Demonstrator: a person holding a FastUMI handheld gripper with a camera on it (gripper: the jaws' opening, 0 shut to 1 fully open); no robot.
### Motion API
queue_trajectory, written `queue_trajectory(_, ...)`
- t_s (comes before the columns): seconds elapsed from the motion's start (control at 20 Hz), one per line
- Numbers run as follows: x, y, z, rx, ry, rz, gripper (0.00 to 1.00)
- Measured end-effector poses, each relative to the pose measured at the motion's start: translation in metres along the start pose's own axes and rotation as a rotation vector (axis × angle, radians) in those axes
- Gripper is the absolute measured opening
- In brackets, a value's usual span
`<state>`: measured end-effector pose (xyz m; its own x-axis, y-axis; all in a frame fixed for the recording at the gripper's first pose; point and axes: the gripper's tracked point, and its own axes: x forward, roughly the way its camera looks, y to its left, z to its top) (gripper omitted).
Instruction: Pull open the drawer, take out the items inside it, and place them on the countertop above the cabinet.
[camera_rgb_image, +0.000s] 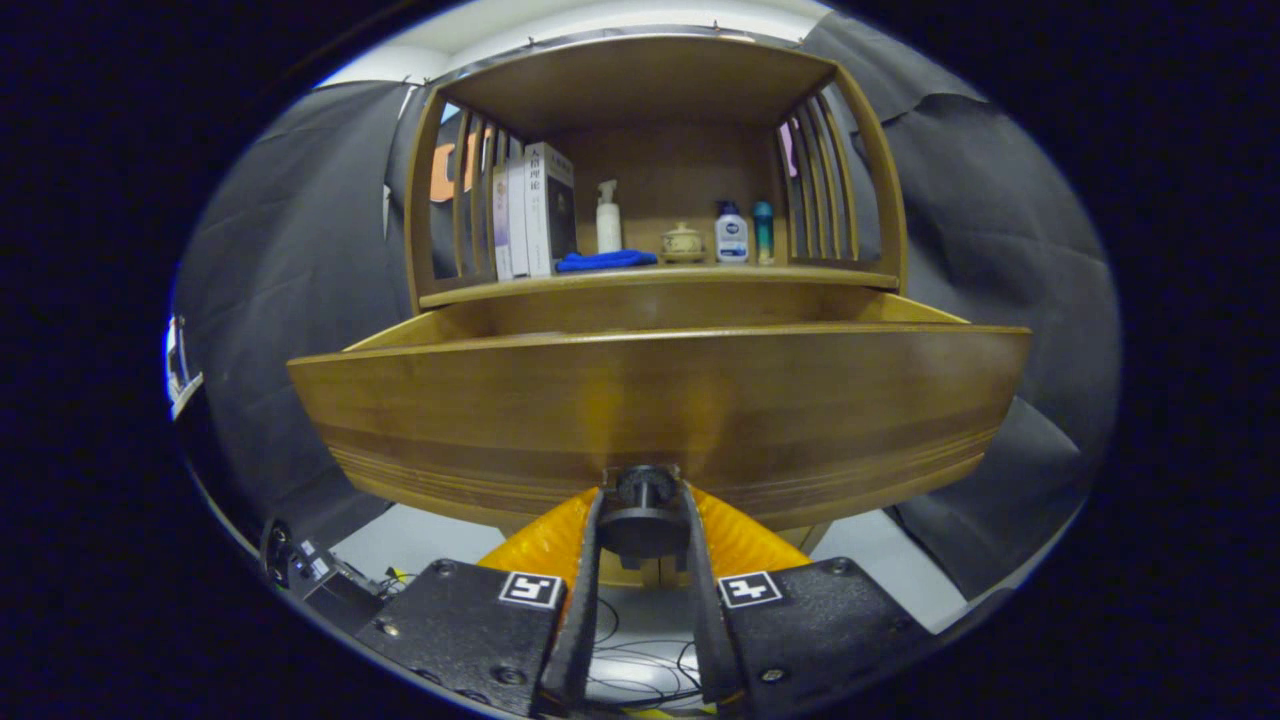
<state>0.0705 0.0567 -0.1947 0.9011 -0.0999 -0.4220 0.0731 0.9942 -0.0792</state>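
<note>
The wooden drawer (660, 400) stands pulled out toward me, its broad front panel close ahead. A dark round knob (643, 505) sits at the lower middle of that panel, and my gripper (643, 500) is shut on it, one finger pressing on each side. The drawer's inside is hidden behind the front panel. Above it runs the cabinet's countertop (850, 275), a wooden shelf under a slatted hutch.
On the countertop stand books (535, 210), a white spray bottle (608, 217), a blue cloth (605, 261), a small lidded pot (683, 243), a white bottle (731, 235) and a teal bottle (763, 232). Cables and a small device (315, 570) lie on the floor below.
</note>
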Motion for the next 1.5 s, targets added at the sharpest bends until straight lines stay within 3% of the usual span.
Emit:
queue_trajectory(0.15, -0.016, 0.009, 0.017, -0.007, 0.001, 0.050, 0.52)
queue_trajectory(0.3, -0.033, 0.012, 0.036, -0.021, 0.003, 0.084, 0.90)
queue_trajectory(0.35, -0.037, 0.012, 0.045, -0.024, -0.001, 0.087, 0.94)
queue_trajectory(0.55, -0.045, 0.023, 0.085, -0.047, 0.011, 0.135, 0.92)
queue_trajectory(0.85, -0.015, 0.037, 0.113, -0.133, 0.139, 0.219, 0.93)
queue_trajectory(1.05, 0.010, 0.036, 0.128, -0.149, 0.239, 0.221, 0.93)
queue_trajectory(1.35, 0.054, 0.034, 0.110, -0.166, 0.474, 0.221, 0.93)
queue_trajectory(1.5, 0.073, 0.025, 0.088, -0.158, 0.611, 0.183, 0.93)
